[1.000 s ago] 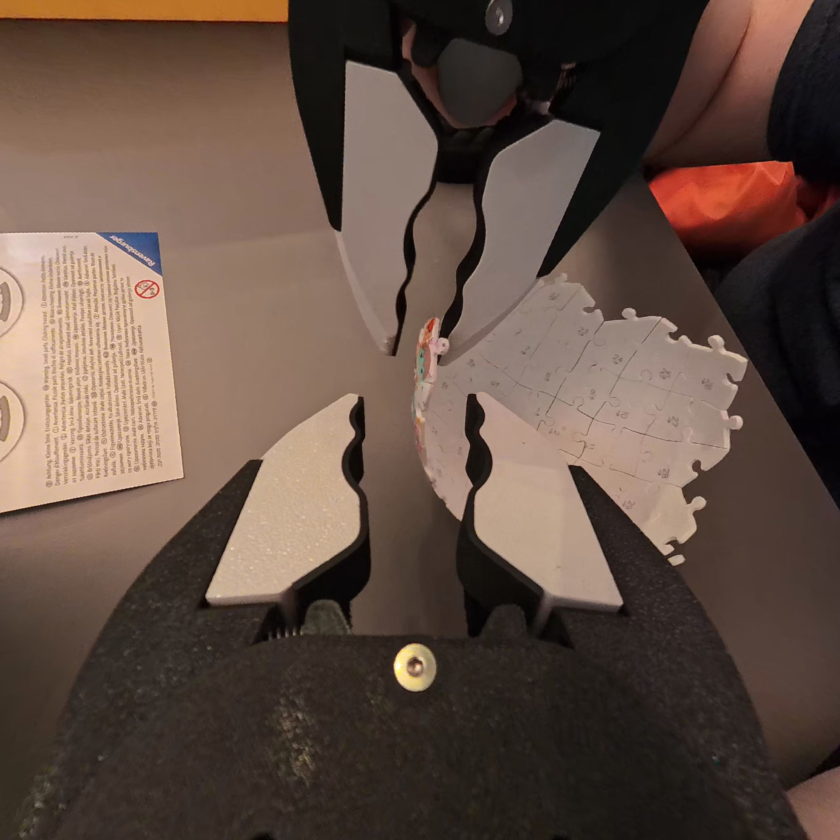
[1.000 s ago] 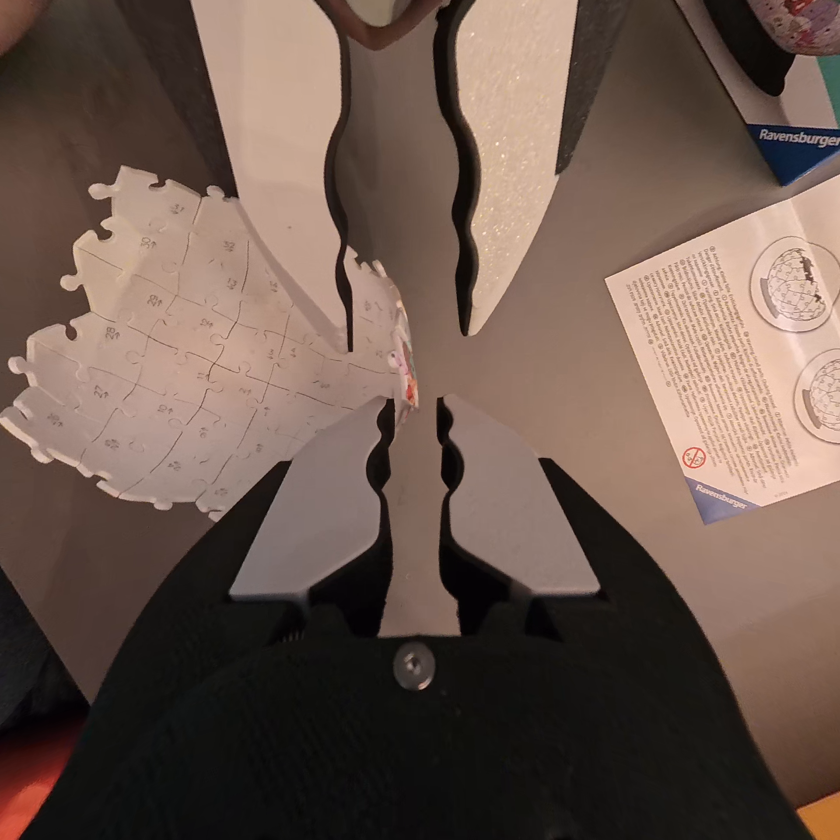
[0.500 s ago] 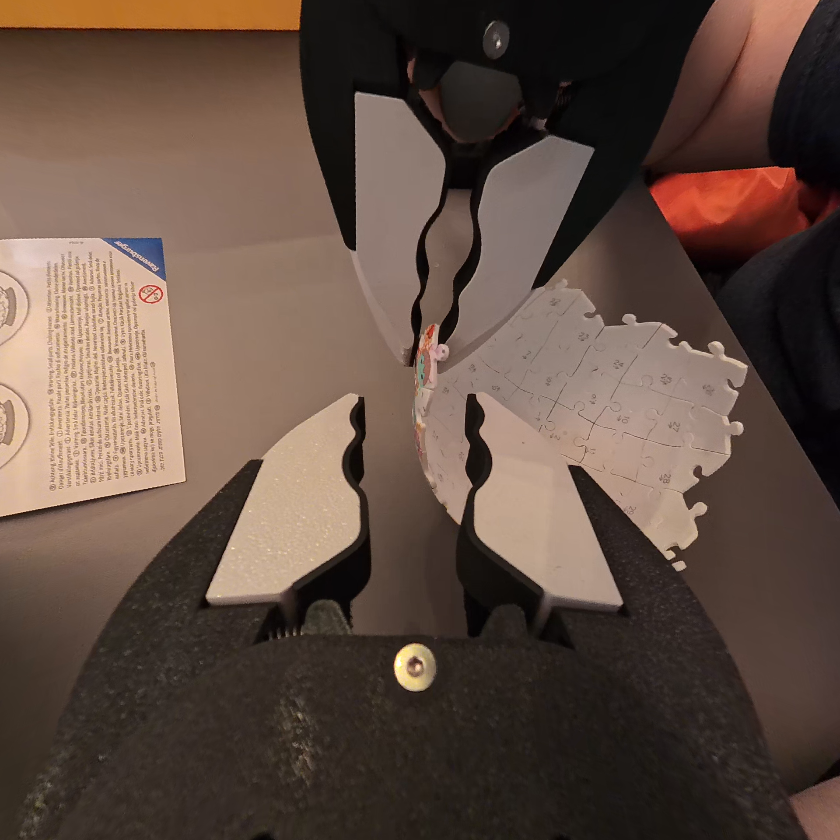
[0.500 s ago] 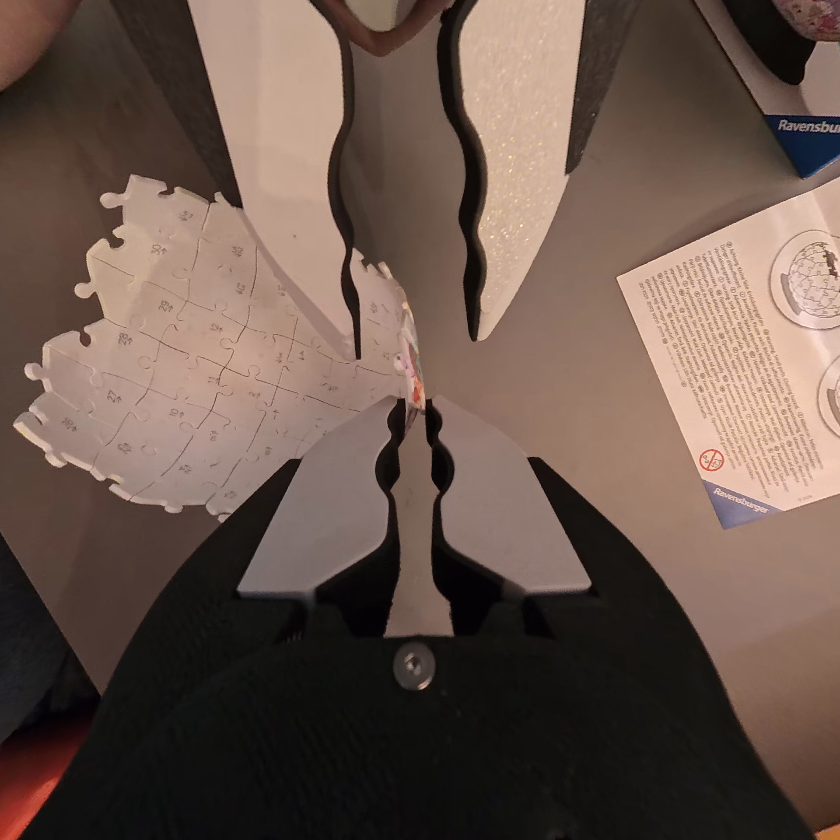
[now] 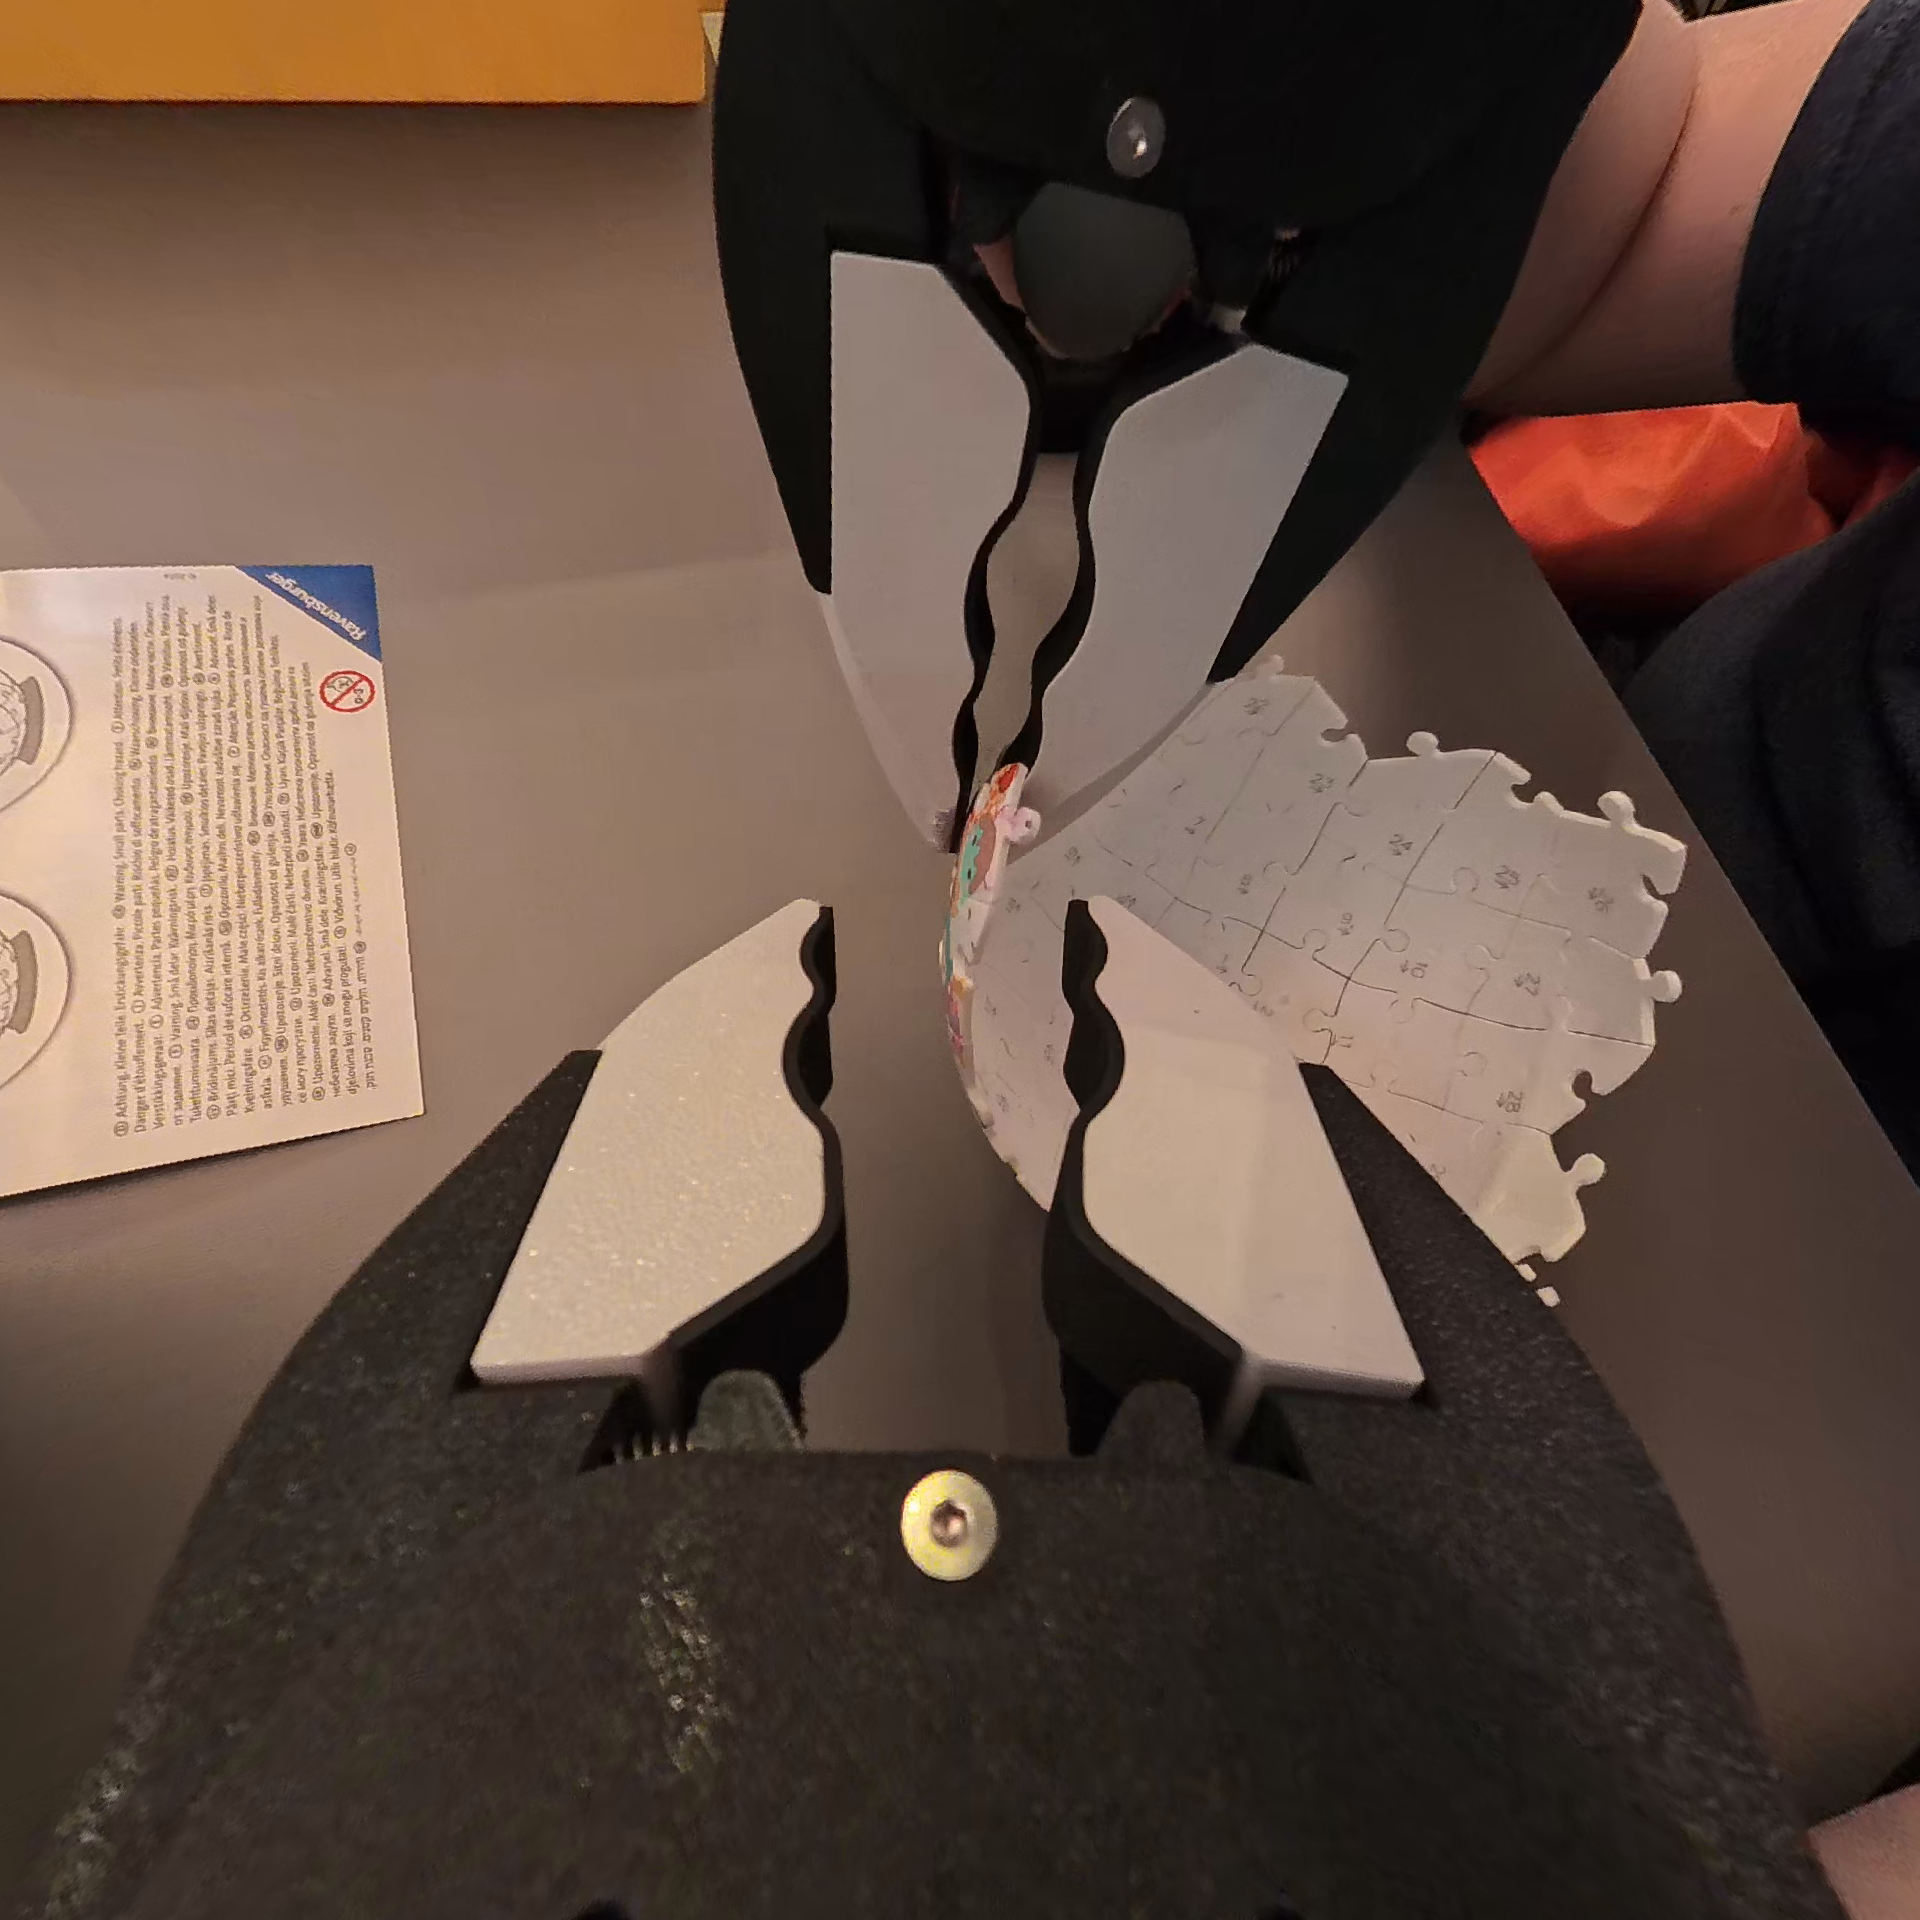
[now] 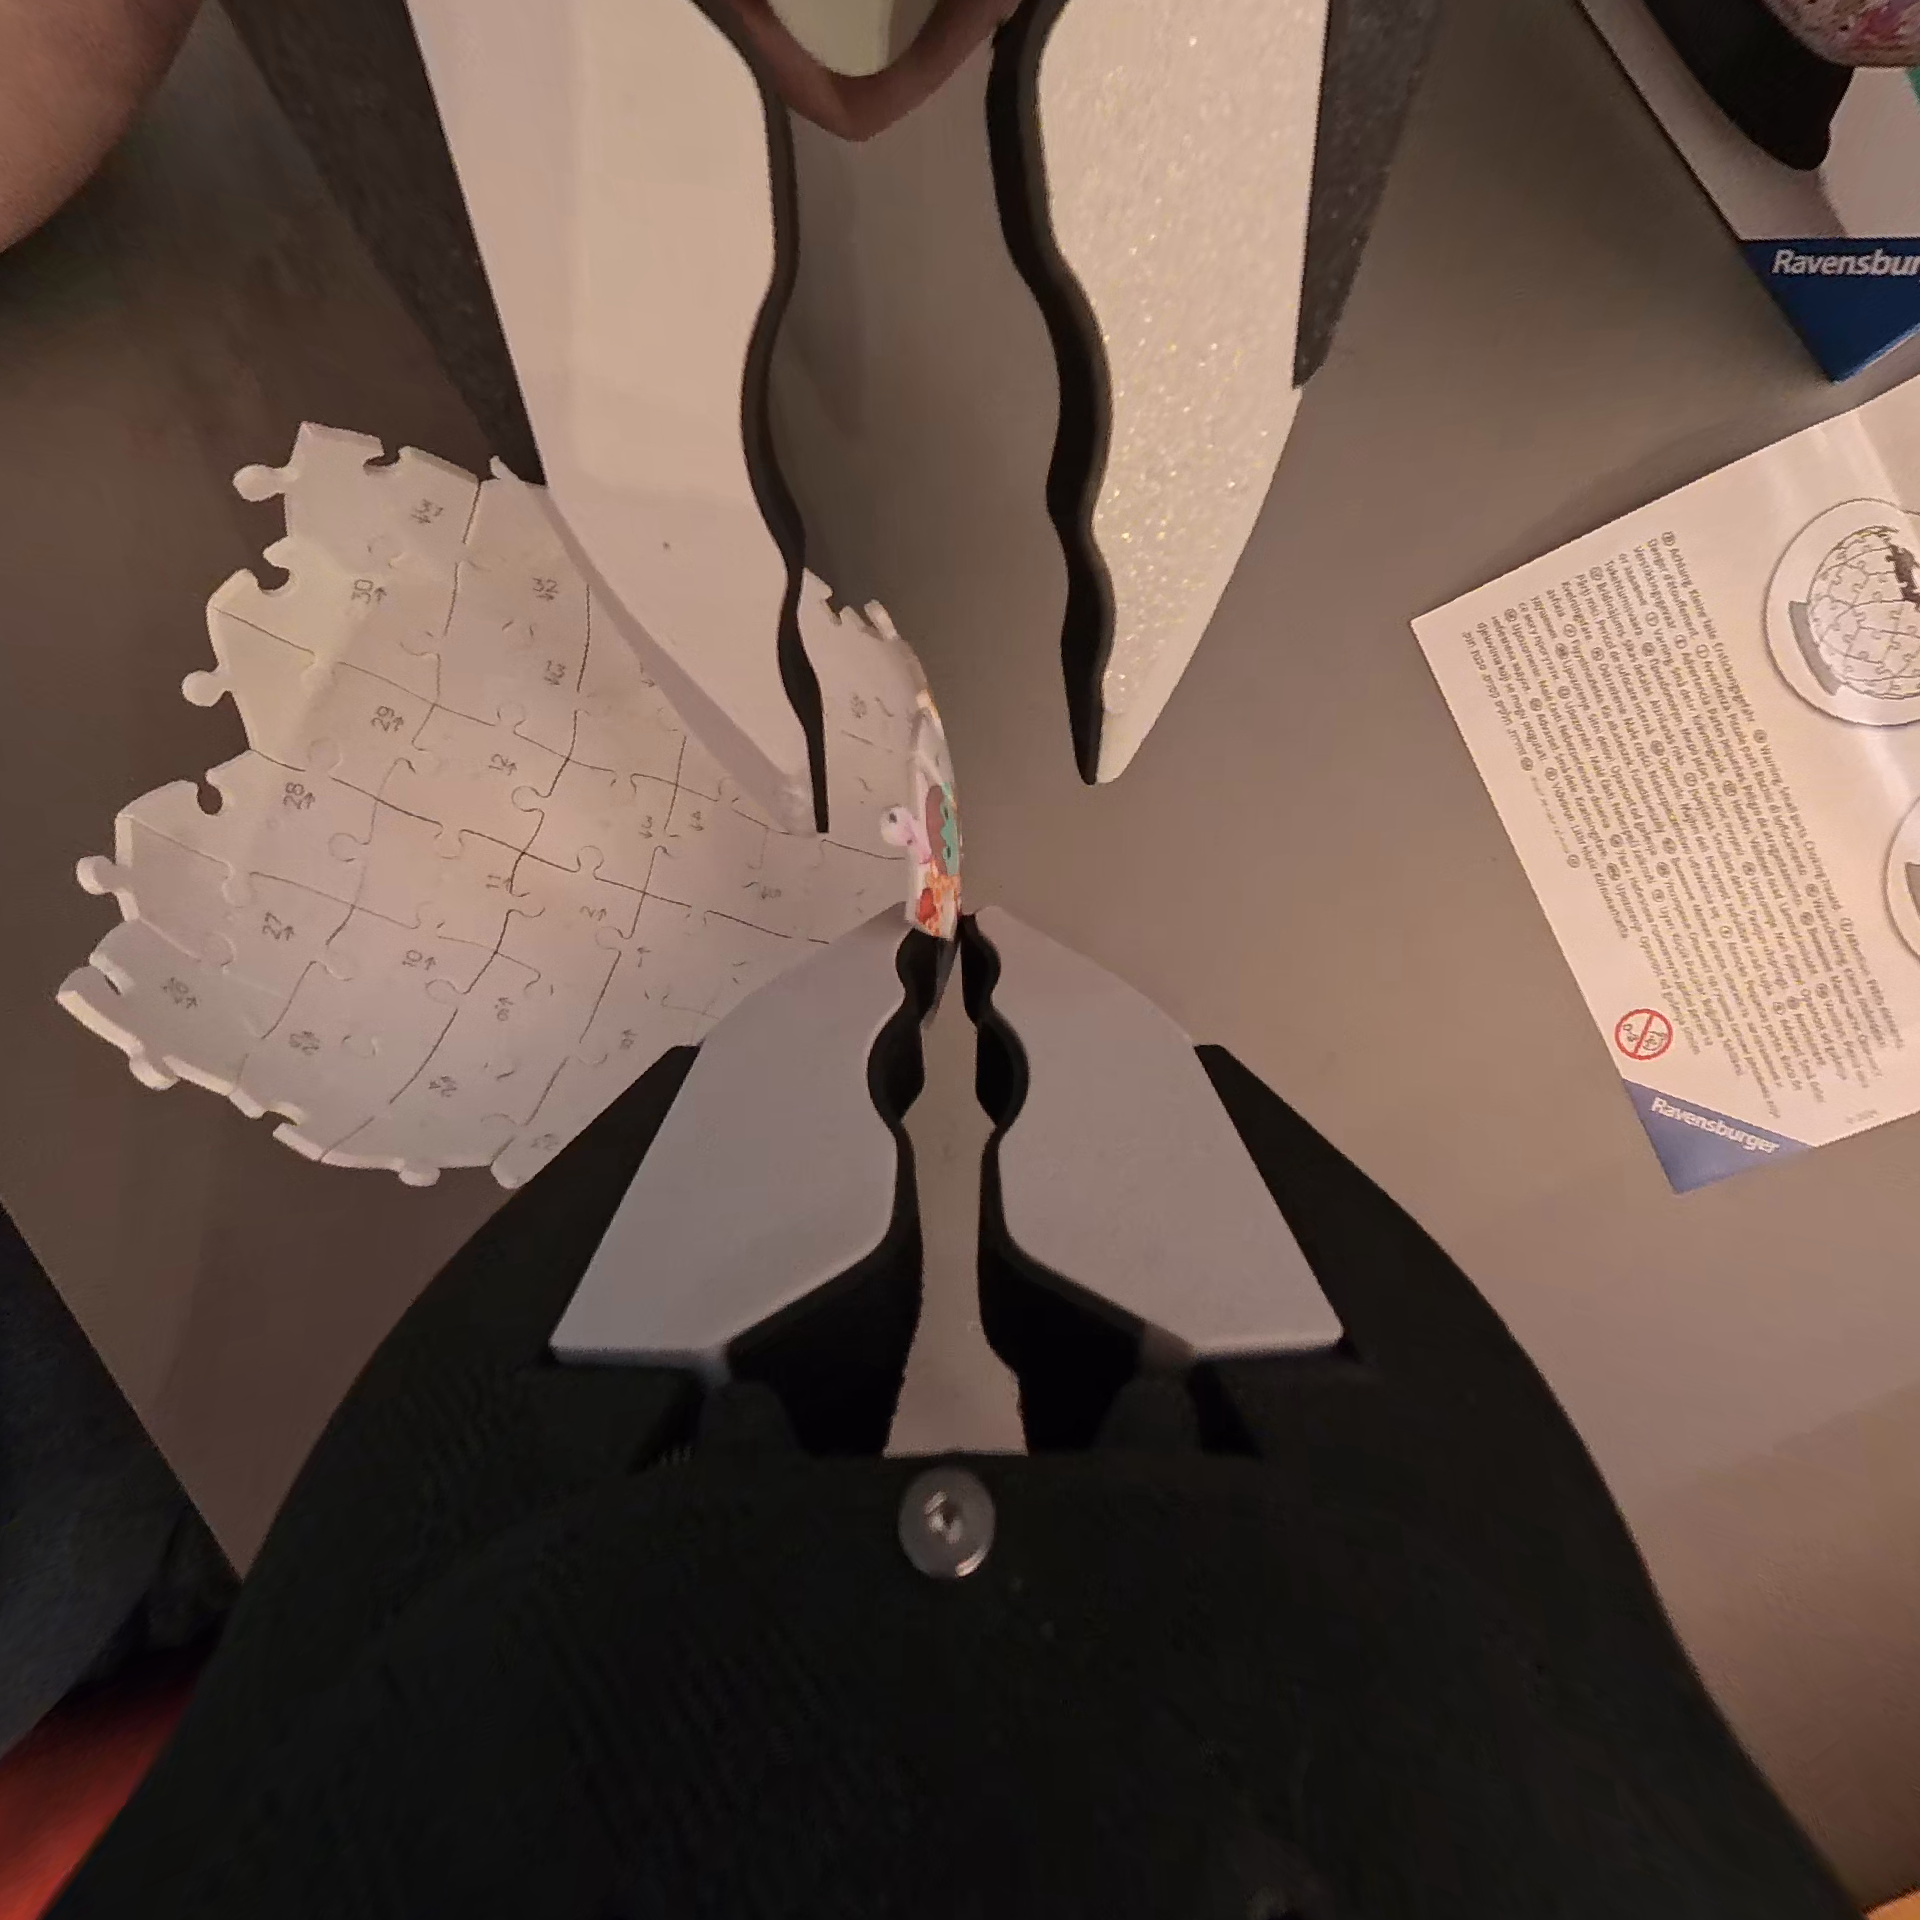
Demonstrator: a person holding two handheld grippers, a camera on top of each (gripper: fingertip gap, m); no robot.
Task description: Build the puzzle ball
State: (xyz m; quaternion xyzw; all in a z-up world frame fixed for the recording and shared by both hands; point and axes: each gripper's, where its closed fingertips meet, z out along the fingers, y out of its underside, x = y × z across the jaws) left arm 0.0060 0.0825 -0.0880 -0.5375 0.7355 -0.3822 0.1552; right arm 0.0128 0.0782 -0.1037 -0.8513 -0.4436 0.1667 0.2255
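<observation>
Right claw (image 6: 940, 940): over the last second I have drawn its jaws from a clear gap to nearly together; they now pinch the coloured rim of the puzzle shell (image 6: 436, 862). In my judgement the grip is made, so the shell can be steadied for the next piece.

Left claw (image 5: 945, 920): jaws spread, unchanged. Its right finger lies inside the bowl of the shell; nothing is gripped.

Puzzle shell: partly built curved section on the bench (image 5: 520, 364), between the two claws. White numbered inner face towards the cameras, printed face away. In the left wrist view its long axis runs from the pinched rim out to the right, jagged open edge at the far right.

Instruction leaflet (image 5: 197, 862): flat, well left.

Puzzle box (image 6: 1839, 281): beyond the leaflet.
</observation>
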